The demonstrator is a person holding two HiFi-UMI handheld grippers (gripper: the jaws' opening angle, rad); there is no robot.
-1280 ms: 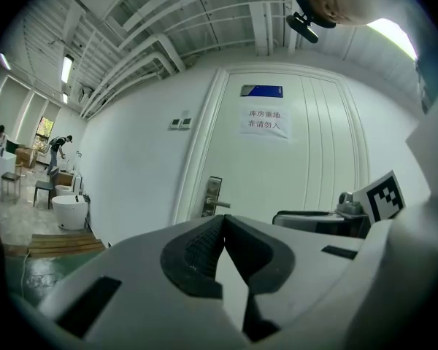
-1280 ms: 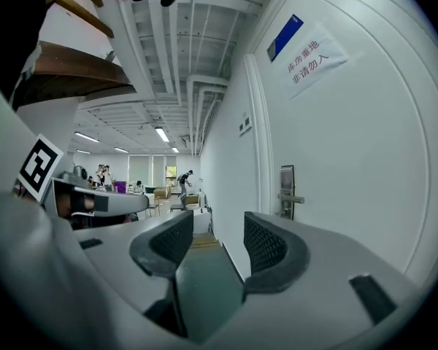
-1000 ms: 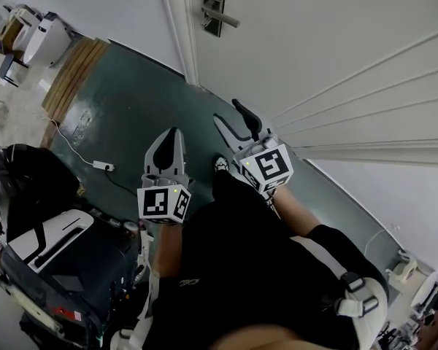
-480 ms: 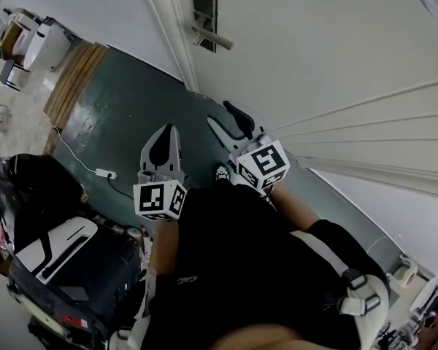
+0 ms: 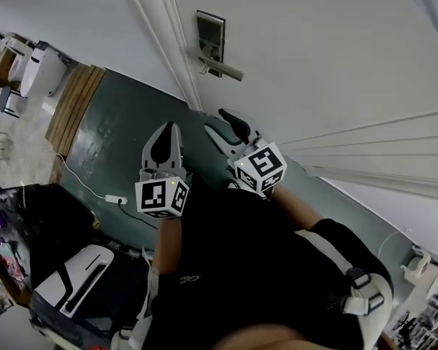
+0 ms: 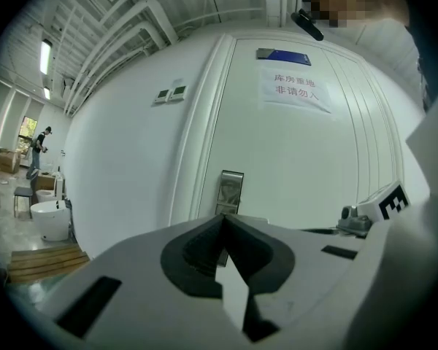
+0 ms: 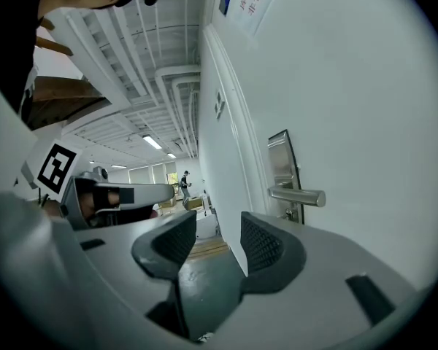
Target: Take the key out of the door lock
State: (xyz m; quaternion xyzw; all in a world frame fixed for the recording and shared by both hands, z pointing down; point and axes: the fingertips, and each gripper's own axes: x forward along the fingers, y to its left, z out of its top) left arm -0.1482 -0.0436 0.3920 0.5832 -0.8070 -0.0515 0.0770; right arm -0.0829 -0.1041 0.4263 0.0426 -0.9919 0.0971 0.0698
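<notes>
A metal lock plate (image 5: 209,33) with a lever handle (image 5: 226,69) is on the white door (image 5: 328,57). In the right gripper view a small metal part (image 7: 298,213) shows under the handle (image 7: 299,195); I cannot tell whether it is the key. My right gripper (image 5: 220,120) hangs a little below the handle, jaws apart with nothing between them (image 7: 219,228). My left gripper (image 5: 168,127) is to its left, over the dark floor. Its tips meet (image 6: 223,221) and point at the lock plate (image 6: 230,188).
The white door frame (image 5: 160,35) runs along the lock's left. Wooden boards (image 5: 73,104) and white fixtures (image 5: 36,68) lie far left. A cable with a power strip (image 5: 115,199) crosses the floor. A black and white case (image 5: 73,286) stands at lower left. A paper sign (image 6: 296,87) hangs on the door.
The lock plate and handle have come lower and more central in the head view. Both grippers now stand nearer to the handle.
</notes>
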